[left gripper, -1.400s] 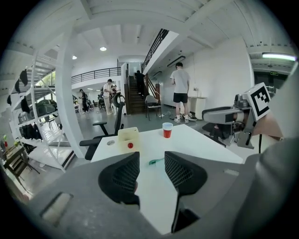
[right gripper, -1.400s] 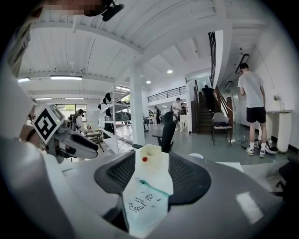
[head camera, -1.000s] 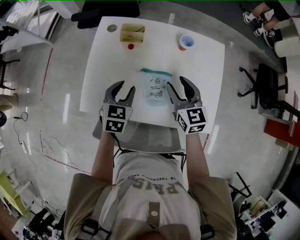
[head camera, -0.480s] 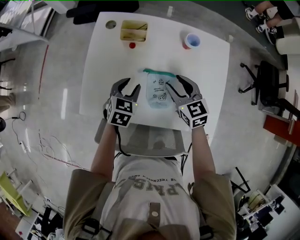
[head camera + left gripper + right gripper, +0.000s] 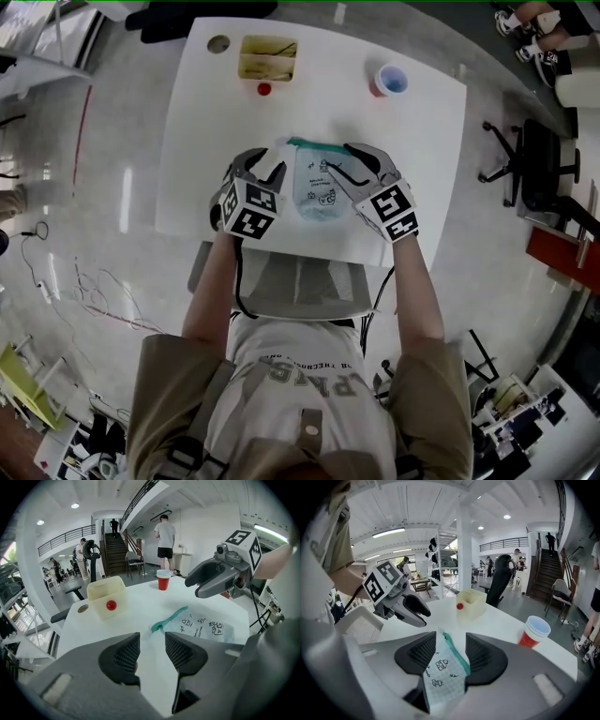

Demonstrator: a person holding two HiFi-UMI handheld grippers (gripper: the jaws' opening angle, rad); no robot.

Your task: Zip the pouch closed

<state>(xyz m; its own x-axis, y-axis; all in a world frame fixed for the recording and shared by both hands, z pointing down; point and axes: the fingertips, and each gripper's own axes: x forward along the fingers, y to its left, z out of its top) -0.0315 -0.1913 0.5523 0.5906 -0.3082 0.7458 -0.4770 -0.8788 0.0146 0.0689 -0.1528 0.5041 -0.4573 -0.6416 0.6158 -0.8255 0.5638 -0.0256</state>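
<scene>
A clear pouch [image 5: 317, 187] with small printed drawings and a teal zipper strip [image 5: 317, 144] lies flat on the white table [image 5: 422, 159]. My left gripper [image 5: 267, 164] is open at the pouch's near-left corner. In the left gripper view the zipper's end [image 5: 162, 623] sits just ahead of the empty gap between the pads [image 5: 125, 654]. My right gripper [image 5: 345, 167] is open over the pouch's right side. In the right gripper view the pouch [image 5: 443, 672] and zipper [image 5: 458, 657] lie between its spread jaws. The left gripper [image 5: 414, 610] shows opposite.
At the table's far side stand a yellowish box [image 5: 265, 58], a red ball [image 5: 264, 90], a small round disc [image 5: 218, 44] and a red cup [image 5: 390, 81]. A grey chair [image 5: 295, 281] is at the near edge. Office chairs [image 5: 534, 173] stand to the right.
Both grippers moved forward from the near table edge to the pouch. The left now sits at its zipper corner and the right straddles its right side.
</scene>
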